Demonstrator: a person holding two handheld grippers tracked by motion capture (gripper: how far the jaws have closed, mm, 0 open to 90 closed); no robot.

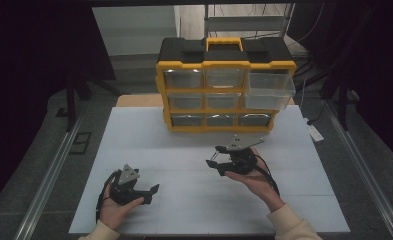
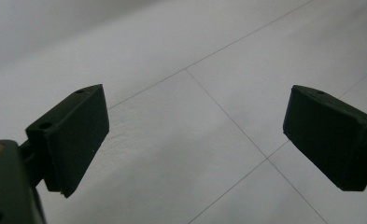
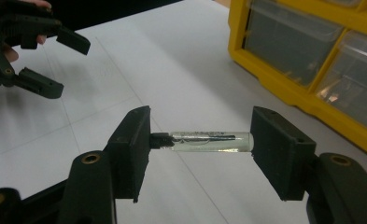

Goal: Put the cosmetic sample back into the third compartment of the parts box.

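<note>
While the left gripper [image 1: 151, 192] is waiting wide open and empty at near left, the right gripper [image 3: 200, 140] is clamping the tube [image 3: 209, 140] endwise, lying crosswise, near the open drawer [image 1: 269, 90] at far right.

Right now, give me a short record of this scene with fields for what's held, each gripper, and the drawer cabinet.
held item: small clear tube with a black cap, clamped end to end
right gripper: shut on the tube, above the white table
left gripper: open, nothing between its jaws
cabinet: yellow and black drawer cabinet at the table's far edge
open drawer: clear top-right drawer, pulled out
other drawers: pushed in
</note>
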